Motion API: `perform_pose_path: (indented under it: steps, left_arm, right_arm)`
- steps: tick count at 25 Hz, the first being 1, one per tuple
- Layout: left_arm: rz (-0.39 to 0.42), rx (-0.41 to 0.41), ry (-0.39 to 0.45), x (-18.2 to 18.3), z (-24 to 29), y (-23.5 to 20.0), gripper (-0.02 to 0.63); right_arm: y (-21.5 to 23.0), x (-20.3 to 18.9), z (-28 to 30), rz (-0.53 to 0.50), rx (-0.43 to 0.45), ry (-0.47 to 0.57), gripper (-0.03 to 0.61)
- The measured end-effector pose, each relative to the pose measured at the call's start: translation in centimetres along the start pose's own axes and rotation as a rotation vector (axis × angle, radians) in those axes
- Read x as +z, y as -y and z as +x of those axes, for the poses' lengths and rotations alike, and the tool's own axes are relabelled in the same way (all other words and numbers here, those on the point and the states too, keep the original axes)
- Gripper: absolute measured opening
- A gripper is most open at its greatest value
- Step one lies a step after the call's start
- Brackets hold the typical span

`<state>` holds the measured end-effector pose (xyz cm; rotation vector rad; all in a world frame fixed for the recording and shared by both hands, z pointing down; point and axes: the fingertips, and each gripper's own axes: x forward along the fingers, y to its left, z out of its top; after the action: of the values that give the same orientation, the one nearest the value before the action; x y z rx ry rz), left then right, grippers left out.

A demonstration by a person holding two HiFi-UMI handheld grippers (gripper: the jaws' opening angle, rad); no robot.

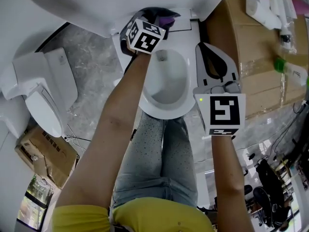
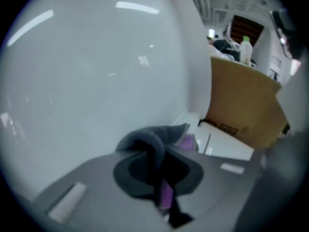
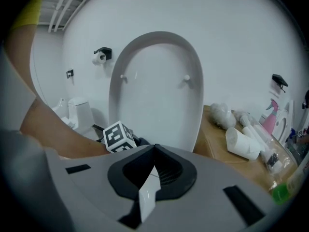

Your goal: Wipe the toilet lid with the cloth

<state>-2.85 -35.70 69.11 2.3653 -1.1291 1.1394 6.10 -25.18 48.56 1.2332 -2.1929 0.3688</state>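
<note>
Steep downward look over a person's arms and jeans at an open toilet.

At far left, on the grey floor, a second toilet standing well apart, with a torn cardboard box below it.

Left of centre, the left tool reaching to the foot of the raised toilet lid, clamped on a bunched cloth, grey with a purple patch. From that tool's own camera: cloth pinched between the jaws and folding over their tips, close against the lid's glossy white face near the hinge. Actual contact impossible to tell.

In the centre, the bowl, open and white.

Right of it, the right tool held back beside the bowl, jaws pressed together on nothing.

At far right, a large cardboard carton serving as a tabletop for white rolls and a pink spray bottle.

On progress: cloth in the grip and at the lid, so preparation done. No streaks or damp marks to show which parts are wiped. Probably working low on the lid, with the broad upper face seemingly left to cover.
</note>
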Motion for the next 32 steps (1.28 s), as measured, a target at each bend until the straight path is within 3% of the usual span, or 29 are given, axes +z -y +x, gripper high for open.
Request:
perform_pose_path:
  steps: [5,9,14,17,24,32]
  left_arm:
    - [-0.168,0.142,-0.06,-5.3,-3.7,-5.8,0.015]
    - [-0.406,0.275,-0.082,-9.4,-6.9,-9.5,0.015]
    - [-0.452,0.313,-0.043,-8.7,-9.1,-9.3,0.015]
    - [-0.412,0.318,0.007,-6.6,-10.9,-8.1,0.015]
    - [-0.412,0.32,0.128,-1.5,-16.1,-5.0,0.015]
    - [-0.41,0.303,0.195,2.3,-22.1,-1.4,0.015]
  right_arm:
    - [-1.8,0.5,-0.4,-0.025,0.035,0.013,0.017]
    - [-3.0,0.6,-1.5,-0.041,0.057,0.018,0.017]
    - [-3.8,0.7,-3.2,-0.061,0.07,0.026,0.017]
    - [-4.0,0.5,-4.5,-0.066,0.074,0.031,0.017]
    - [-4.6,0.9,-7.6,-0.06,0.069,0.051,0.017]
    - [-4.8,2.7,-11.7,-0.038,0.044,0.077,0.017]
